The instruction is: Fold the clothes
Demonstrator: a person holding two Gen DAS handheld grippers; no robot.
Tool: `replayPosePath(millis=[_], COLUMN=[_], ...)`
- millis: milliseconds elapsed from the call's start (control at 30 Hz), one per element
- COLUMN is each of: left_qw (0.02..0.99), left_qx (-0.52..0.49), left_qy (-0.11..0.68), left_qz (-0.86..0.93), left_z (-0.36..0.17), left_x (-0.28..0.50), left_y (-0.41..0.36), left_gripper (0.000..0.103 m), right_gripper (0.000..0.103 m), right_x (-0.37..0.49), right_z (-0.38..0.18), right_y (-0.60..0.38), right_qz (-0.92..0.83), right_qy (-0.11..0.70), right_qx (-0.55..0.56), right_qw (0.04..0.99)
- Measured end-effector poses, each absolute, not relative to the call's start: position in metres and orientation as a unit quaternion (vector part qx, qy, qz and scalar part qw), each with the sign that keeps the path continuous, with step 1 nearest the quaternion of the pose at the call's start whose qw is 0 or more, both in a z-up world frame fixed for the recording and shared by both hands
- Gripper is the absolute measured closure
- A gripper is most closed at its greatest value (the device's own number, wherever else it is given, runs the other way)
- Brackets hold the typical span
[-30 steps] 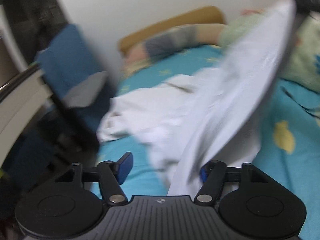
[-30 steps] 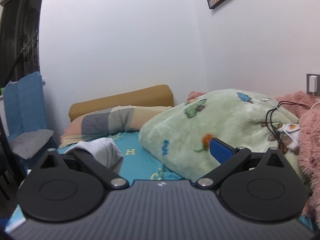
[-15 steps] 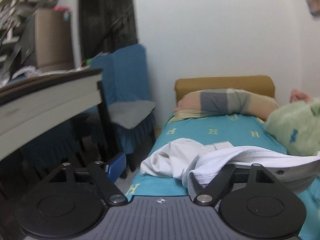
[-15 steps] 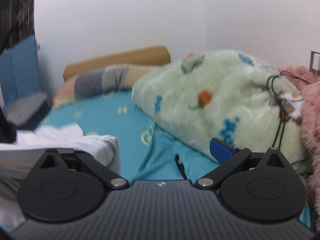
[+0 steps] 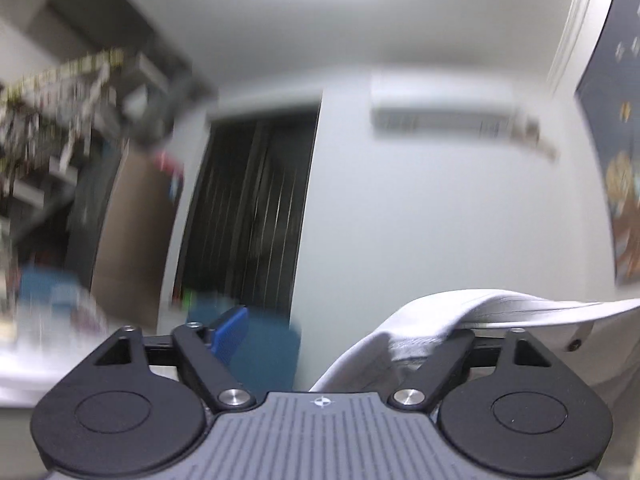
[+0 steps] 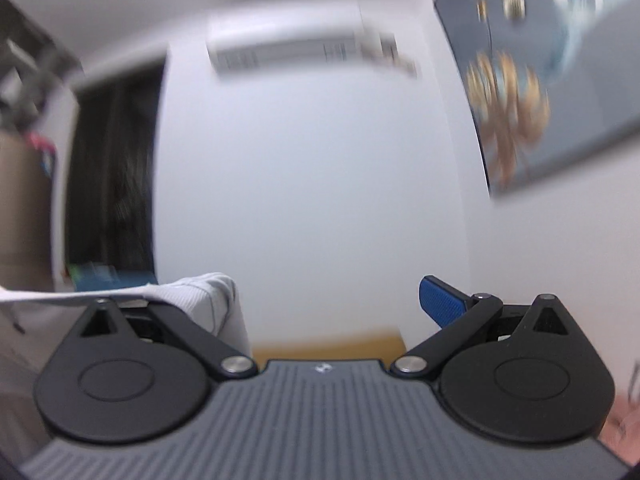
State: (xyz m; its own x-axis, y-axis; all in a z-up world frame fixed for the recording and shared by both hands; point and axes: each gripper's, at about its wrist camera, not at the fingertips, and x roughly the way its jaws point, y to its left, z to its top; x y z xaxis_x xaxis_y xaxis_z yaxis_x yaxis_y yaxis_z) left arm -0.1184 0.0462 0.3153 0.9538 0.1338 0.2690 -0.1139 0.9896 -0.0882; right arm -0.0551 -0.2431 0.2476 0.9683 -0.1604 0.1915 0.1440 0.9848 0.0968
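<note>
**White garment draped over both grippers, below the air conditioner**

The left gripper is spreading wide, its jaws opening; the white garment hangs over its right finger, not pinched. The right gripper gapes too, cloth draped over its left finger. The air conditioner hangs on the wall above.
</note>
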Motion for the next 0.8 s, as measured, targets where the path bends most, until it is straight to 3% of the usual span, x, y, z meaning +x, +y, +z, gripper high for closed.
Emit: replayPosePath(millis=[233,367,533,800], left_qw=[0.976,0.98,0.994,0.999], left_qx=[-0.011,-0.01,-0.019,-0.012], left_qy=[-0.215,-0.198,-0.109,0.037], left_qz=[0.033,0.008,-0.008,0.001], left_z=[0.413,0.412,0.346,0.183], left_x=[-0.179,-0.162,-0.064,0.166], left_y=[0.037,0.027,0.028,0.024], left_gripper=[0.008,0.004,0.004,0.004], right_gripper=[0.0,0.0,0.0,0.0], right_x=[-0.121,-0.108,-0.052,0.137], right_z=[0.343,0.35,0.3,0.147], right_y=[-0.246,-0.254,-0.254,-0.261], right_qz=[-0.062,-0.072,-0.101,-0.116], right_qy=[-0.184,-0.165,-0.11,0.045], right_qx=[0.004,-0.029,-0.081,-0.09], right_qw=[0.981,0.983,0.985,0.988])
